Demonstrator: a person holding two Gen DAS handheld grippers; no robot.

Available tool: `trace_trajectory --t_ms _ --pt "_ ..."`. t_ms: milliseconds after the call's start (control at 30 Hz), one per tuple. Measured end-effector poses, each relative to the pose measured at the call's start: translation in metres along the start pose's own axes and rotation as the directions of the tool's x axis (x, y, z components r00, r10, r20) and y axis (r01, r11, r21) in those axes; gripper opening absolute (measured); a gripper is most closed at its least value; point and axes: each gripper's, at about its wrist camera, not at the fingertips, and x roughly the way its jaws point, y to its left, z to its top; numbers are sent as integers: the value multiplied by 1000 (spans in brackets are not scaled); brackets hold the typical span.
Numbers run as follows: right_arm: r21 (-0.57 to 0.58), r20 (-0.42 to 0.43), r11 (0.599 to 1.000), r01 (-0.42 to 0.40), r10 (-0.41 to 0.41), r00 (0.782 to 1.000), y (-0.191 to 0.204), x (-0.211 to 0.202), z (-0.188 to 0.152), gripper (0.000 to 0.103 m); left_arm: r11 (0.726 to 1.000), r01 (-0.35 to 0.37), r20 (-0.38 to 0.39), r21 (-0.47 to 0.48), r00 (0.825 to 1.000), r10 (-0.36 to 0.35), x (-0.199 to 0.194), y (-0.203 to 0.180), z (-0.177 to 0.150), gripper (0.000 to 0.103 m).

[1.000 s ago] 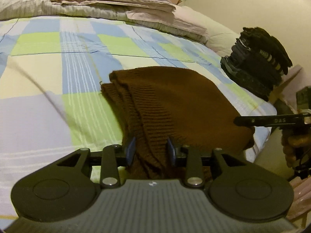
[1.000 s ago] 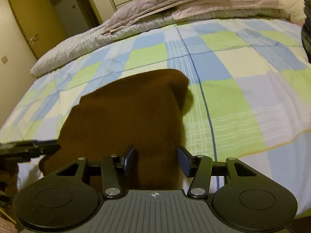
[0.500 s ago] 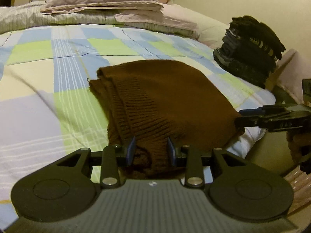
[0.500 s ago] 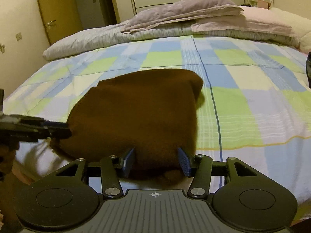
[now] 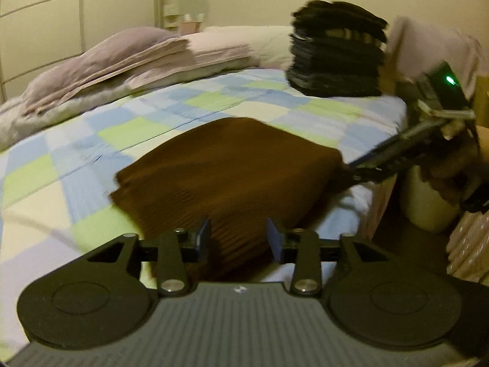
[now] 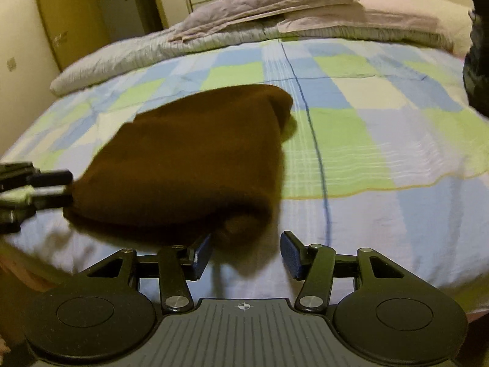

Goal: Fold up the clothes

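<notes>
Folded brown sweater (image 5: 226, 165) lying on the checked bed (image 5: 76, 140) near its front edge, with a dark stack of clothes (image 5: 336, 58) well apart at the far corner. Left gripper (image 5: 238, 238): jaws parted, the sweater's ribbed edge between them, contact not discernible. Right gripper (image 6: 244, 253): jaws wide, at the sweater's near corner, holding nothing.
</notes>
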Motion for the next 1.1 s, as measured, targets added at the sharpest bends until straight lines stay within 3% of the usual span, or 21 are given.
trace_trajectory --t_ms 67,167,233,333,400,500,533,600,700,767,800,900,933,1100 --pt "47 30 999 -23 21 999 -4 3 1 58 1000 -13 -22 27 1000 13 12 -3 3 40" --pt "-17 38 1000 12 -12 999 -3 -1 2 58 998 -51 -77 44 996 54 33 -1 4 41" --pt "-59 45 998 36 -34 998 -3 -4 3 40 997 -59 -93 40 994 63 35 7 1 41" --pt "-163 61 983 89 -80 995 3 -8 4 40 997 -69 -94 40 993 72 34 15 -1 41" --pt "-320 85 935 151 -130 988 21 -10 0 40 997 -70 -81 41 994 73 31 17 1 40" --pt "-382 122 907 175 -139 983 37 -11 -4 40 997 -19 -29 72 999 21 22 9 6 36" --pt "-405 134 894 191 -149 980 42 -8 -7 49 996 6 -15 86 1000 -4 20 5 7 37" --pt "-487 153 842 232 -179 972 54 5 -14 58 989 26 -21 143 1000 -23 24 -7 7 37" --pt "-614 202 729 302 -225 953 66 22 -25 58 972 -3 -66 234 998 19 39 -20 4 38" --pt "-673 233 659 337 -243 942 67 26 -29 55 971 -17 -82 240 996 38 44 -17 2 39" --pt "-674 232 657 337 -245 941 64 25 -28 40 972 -29 -84 235 995 50 45 -12 2 39" --pt "-626 196 710 322 -257 946 47 12 -30 19 972 -59 -83 226 993 80 44 -1 2 39" --pt "-606 178 730 315 -262 949 40 10 -32 4 973 -63 -83 222 993 84 44 3 3 39" --pt "-503 95 819 276 -265 960 16 3 -39 5 975 -85 -80 207 991 104 36 19 3 40"
